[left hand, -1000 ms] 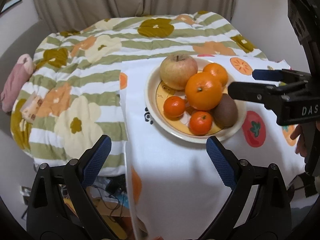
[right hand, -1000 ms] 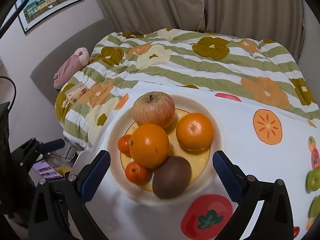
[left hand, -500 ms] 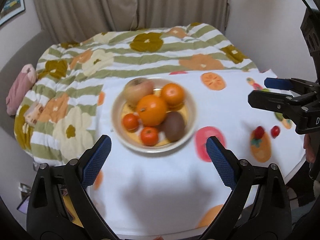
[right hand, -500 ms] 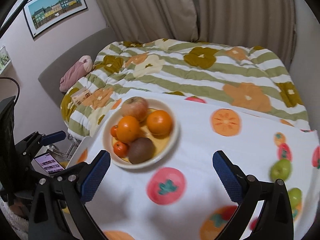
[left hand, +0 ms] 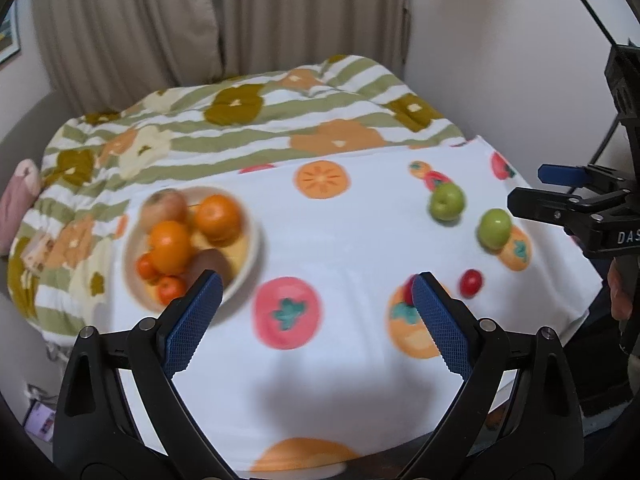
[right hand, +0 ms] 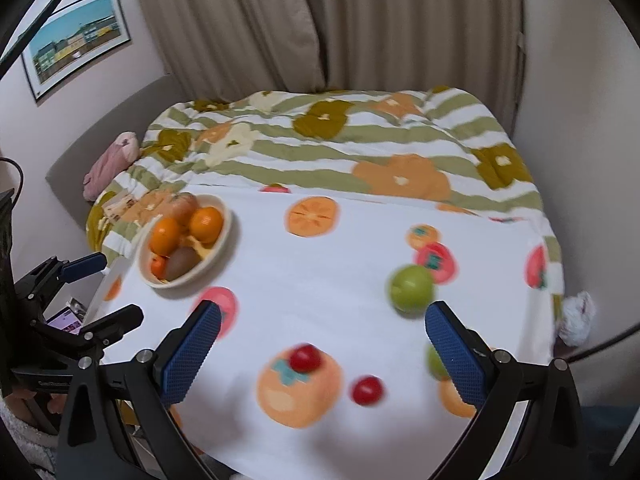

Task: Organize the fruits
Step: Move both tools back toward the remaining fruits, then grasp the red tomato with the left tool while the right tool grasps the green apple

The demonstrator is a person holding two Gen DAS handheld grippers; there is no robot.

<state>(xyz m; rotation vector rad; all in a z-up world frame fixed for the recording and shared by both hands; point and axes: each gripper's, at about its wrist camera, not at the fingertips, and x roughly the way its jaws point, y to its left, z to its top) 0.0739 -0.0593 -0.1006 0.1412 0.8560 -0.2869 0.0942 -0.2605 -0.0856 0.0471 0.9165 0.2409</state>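
A cream bowl (left hand: pixel 250 258) (right hand: pixel 224 236) holds an apple, oranges, small tangerines and a kiwi at the table's left. Two green apples (left hand: pixel 447 202) (left hand: pixel 495 229) lie at the right; one (right hand: pixel 411 289) shows clearly in the right wrist view, the other is half hidden behind my right finger. Two small red fruits (right hand: pixel 305 357) (right hand: pixel 367 389) lie near the front; one (left hand: pixel 470 283) shows clearly in the left wrist view. My left gripper (left hand: pixel 316 322) is open and empty above the table's front. My right gripper (right hand: pixel 322 354) is open and empty above the red fruits.
The table has a white cloth (left hand: pixel 344 240) printed with flat fruit pictures. Behind it is a bed with a green-striped floral duvet (right hand: pixel 340 148) and a pink plush (right hand: pixel 112 162). Curtains hang at the back. A crumpled white thing (right hand: pixel 576 316) lies off the right edge.
Both grippers have pulled back and swung right from the bowl. The bowl has shifted to the left of both views, and the green apples and red fruits have come into view.
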